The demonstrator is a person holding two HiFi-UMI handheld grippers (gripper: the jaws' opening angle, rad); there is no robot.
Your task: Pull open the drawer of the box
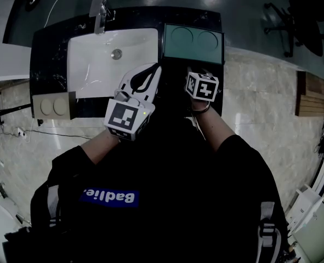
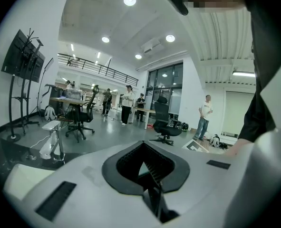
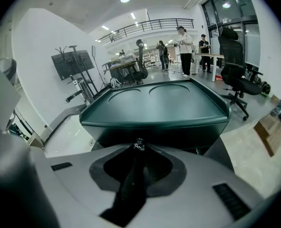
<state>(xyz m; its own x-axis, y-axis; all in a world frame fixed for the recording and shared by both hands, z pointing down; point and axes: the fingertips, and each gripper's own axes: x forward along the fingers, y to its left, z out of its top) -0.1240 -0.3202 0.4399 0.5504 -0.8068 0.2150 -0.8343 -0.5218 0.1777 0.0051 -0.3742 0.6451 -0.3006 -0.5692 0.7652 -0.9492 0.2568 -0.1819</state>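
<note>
The right gripper point(image 3: 139, 149) has its jaws drawn together on the small metal knob point(image 3: 139, 145) of the drawer point(image 3: 178, 133). No gap shows between the jaws. The drawer forms the dark front face of the box point(image 1: 193, 40) and appears fully closed.

The box stands on the black tabletop point(image 1: 51, 53), just right of the white sink point(image 1: 96, 62). Its top is a green tray-like lid with two round recesses.

Handling: the box looks rigid, moulded and probably light. It may slide toward the person before the drawer releases. The knob is small, smooth and likely slippery, so take hold at its neck and pull straight out, level with the tabletop. Bracing the box may be needed.

The left gripper point(image 1: 153, 73) has its jaws closed on nothing. It is raised over the sink's near edge, beside the box.

Writing: no label or brand can be read on the box. The gripper cubes carry black-and-white square markers only. A blue patch point(image 1: 109, 196) on the person's dark top appears to read "Badlie".
</note>
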